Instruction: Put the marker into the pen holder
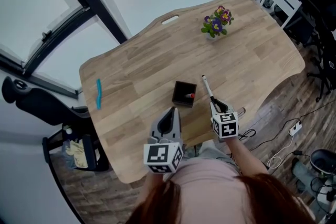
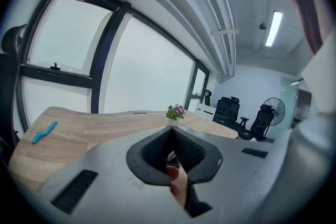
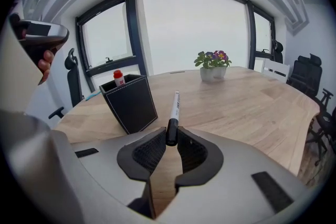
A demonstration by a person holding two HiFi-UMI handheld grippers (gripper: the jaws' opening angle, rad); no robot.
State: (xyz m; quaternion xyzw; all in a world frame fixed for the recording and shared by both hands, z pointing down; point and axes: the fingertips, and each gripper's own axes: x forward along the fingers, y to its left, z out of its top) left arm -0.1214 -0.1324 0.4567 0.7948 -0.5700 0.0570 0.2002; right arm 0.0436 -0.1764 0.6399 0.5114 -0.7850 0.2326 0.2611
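Right gripper: fingers clamped on the dark end of the marker, which sticks out just right of the holder.
Left gripper: fingers together, empty, on holder's near side.
Do well: lift, tip upright over holder's open top, miss red pen, release low.
Unclear: whether the marker tip touches the desk; holder's inside hidden.

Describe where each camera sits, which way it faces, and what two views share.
Head view: on the person's head, steeply down at the light wooden table; left gripper, right gripper, hair show.
Left gripper view: on that gripper, facing the windows; shut jaws show.
Right gripper view: on that gripper, facing the black square pen holder; jaws clamp the white marker.
Both gripper views share the potted purple flowers.
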